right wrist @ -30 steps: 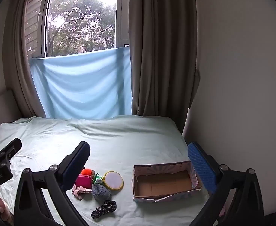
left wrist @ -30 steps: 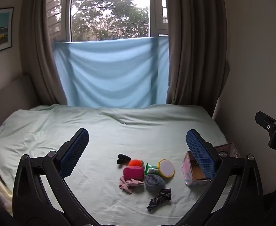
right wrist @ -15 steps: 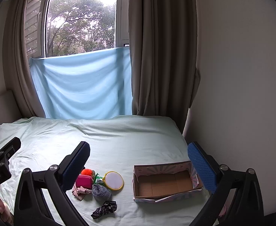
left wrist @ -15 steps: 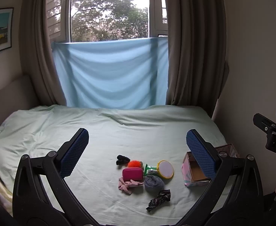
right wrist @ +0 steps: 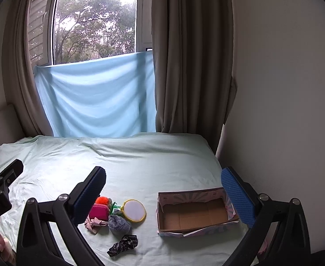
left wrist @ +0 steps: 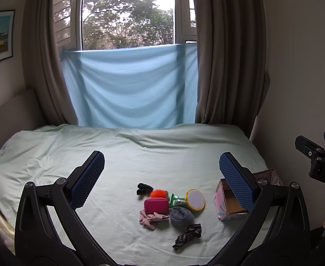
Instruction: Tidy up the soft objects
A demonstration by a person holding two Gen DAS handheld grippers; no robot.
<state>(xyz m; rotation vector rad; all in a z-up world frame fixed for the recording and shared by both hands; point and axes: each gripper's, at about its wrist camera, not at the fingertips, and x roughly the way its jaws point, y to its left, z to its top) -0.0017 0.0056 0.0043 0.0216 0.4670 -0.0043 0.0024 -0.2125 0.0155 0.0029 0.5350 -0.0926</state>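
Observation:
A cluster of small items lies on the bed: a magenta pouch (left wrist: 156,205), pink cloth (left wrist: 151,218), grey rolled cloth (left wrist: 181,215), dark patterned cloth (left wrist: 188,235), black cloth (left wrist: 144,188), orange pom-pom (left wrist: 158,193), a green item (left wrist: 177,200) and a round yellow-rimmed mirror (left wrist: 195,200). An open, empty cardboard box (right wrist: 194,212) stands to their right. My left gripper (left wrist: 162,175) is open and empty, well above and short of the cluster. My right gripper (right wrist: 163,190) is open and empty, above the box's left end.
The bed (left wrist: 140,155) has a pale green sheet. A blue cloth (left wrist: 129,86) hangs under the window between brown curtains. A wall (right wrist: 284,110) runs close along the bed's right side. A headboard (left wrist: 9,106) is at the left.
Both grippers have drifted slightly; the objects sit a little higher in the left wrist view. Nothing has been grasped or moved.

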